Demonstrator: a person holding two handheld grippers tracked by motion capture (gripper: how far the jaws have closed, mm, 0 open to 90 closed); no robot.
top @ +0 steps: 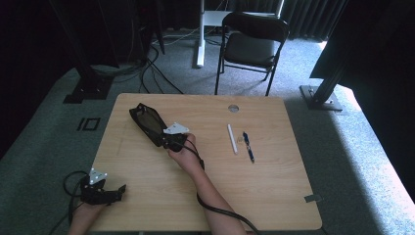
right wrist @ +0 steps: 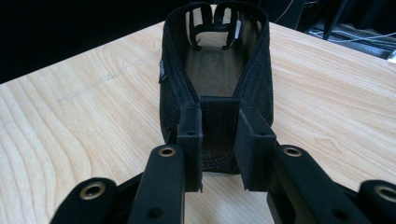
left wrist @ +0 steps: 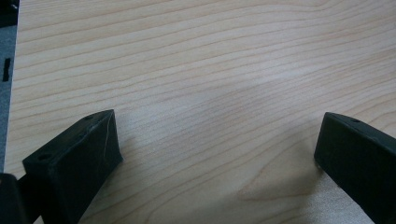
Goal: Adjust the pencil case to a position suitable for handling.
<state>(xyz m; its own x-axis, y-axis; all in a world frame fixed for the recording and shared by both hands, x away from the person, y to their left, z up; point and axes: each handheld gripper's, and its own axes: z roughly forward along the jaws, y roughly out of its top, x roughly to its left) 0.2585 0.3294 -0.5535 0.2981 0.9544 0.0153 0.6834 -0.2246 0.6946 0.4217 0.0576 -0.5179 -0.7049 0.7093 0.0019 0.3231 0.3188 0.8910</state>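
A black mesh case (top: 147,122) lies open-topped on the wooden table (top: 274,196), left of centre and pointing toward the far left. My right gripper (top: 169,142) is at its near end. In the right gripper view, the right gripper (right wrist: 219,144) has its two pads pressed against the narrow end wall of the case (right wrist: 215,70), whose inside looks empty. My left gripper (top: 117,192) rests at the table's front left corner. Seen in the left gripper view, the left gripper (left wrist: 217,144) has its jaws wide apart over bare wood.
A white pen (top: 232,138) and a blue pen (top: 248,146) lie side by side right of centre, with a small pale piece (top: 239,139) between them. A round cable hole (top: 233,108) sits near the far edge. A black folding chair (top: 252,44) stands beyond the table.
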